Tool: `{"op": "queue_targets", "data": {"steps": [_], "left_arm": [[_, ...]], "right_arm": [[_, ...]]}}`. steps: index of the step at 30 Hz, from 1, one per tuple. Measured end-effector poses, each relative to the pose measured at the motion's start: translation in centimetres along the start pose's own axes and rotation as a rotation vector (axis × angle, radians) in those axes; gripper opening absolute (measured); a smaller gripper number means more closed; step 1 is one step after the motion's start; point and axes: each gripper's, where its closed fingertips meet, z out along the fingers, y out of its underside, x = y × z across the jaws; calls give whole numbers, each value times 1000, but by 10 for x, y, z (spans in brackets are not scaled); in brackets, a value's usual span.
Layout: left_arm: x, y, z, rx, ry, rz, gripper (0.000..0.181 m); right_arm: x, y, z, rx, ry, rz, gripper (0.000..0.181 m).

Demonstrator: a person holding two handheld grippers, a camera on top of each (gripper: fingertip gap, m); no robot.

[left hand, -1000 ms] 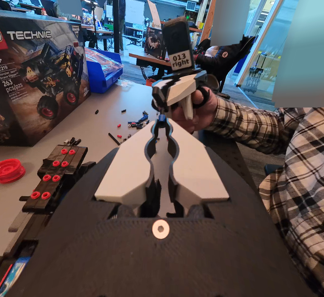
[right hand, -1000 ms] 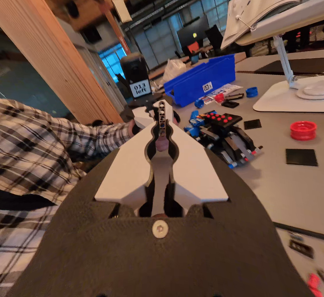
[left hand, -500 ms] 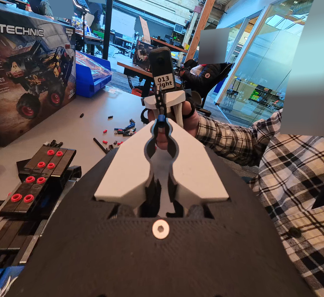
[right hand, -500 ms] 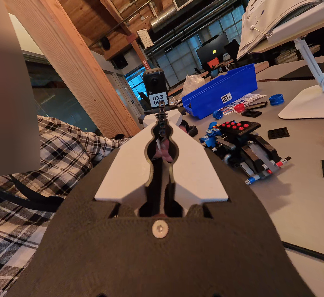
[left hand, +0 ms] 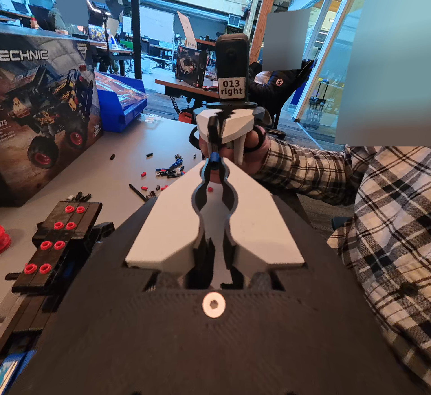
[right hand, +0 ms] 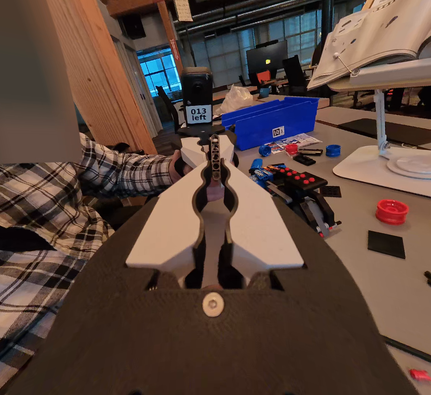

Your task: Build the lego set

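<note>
My left gripper (left hand: pixel 214 162) is shut on a small blue pin (left hand: pixel 214 158), held above the table. My right gripper (right hand: pixel 215 167) is shut on a black beam with holes (right hand: pixel 214 155), held upright. The two grippers face each other tip to tip. In the left wrist view the right gripper (left hand: pixel 219 127) holds the beam (left hand: pixel 212 132) with its lower end at the blue pin. The left gripper (right hand: pixel 206 149) shows just behind the beam in the right wrist view. The black chassis with red pins (left hand: pixel 56 241) lies on the table at the left; it also shows in the right wrist view (right hand: pixel 300 185).
A set box (left hand: pixel 46 108) and blue bin (left hand: pixel 121 106) stand at the back left. Loose small parts (left hand: pixel 168 171) lie mid-table. A red wheel (right hand: pixel 391 211), black tiles (right hand: pixel 386 244), blue wheels (right hand: pixel 333 150) and a booklet on a white stand (right hand: pixel 377 41) are at the right. Only a small space, under 4 cm, lies between the two pairs of fingers. The red wheel (right hand: pixel 391 211) is about 25 centimetres from both grippers' fingertips.
Both grippers tilted up, then came back down, staying tip to tip. The right gripper has turned from a slant to face the left one squarely, with the beam against the blue pin.
</note>
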Motion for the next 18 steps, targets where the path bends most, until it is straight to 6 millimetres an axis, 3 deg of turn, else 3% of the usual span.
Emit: {"op": "queue_targets", "data": {"steps": [9,18], "left_arm": [[8,-5,-1,30,34,51,5],[14,-8,-6,52,33,195,6]], "right_arm": [[-10,-5,1,29,-14,-73,6],[-19,-5,6,-41,130,-455,5]]}}
